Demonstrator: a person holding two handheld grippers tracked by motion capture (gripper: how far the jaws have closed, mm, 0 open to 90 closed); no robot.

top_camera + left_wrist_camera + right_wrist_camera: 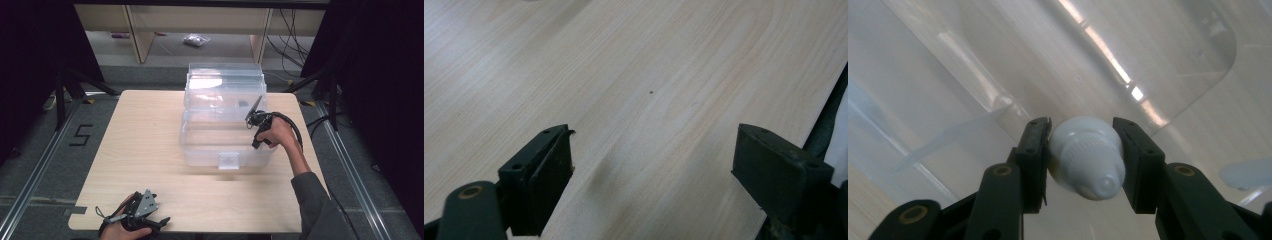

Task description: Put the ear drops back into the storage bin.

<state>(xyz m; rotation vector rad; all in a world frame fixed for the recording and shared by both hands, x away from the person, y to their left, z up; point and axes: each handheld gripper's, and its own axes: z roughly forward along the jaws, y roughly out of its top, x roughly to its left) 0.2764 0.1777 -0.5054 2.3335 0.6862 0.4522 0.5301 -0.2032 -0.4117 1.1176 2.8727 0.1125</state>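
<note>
A clear plastic box (210, 150) stands on the wooden table (145, 150), with its clear lid (225, 80) raised at the back. At the box's right side my right gripper (251, 120) reaches over the rim and into the box. In the right gripper view it (1082, 124) is shut on a small white bottle (1088, 160) with a ribbed collar, above the box's clear floor (998, 60). My left gripper (161, 220) rests at the table's near left edge. Its jaws (654, 136) stand wide open over bare wood with nothing between them.
A black cable (295, 127) loops from the right gripper past the box's right side. Beyond the table are wooden shelf legs (137, 35), cables (290, 30) on the floor and a small bag (196, 40). A taped "5" (80, 135) marks the floor at the left.
</note>
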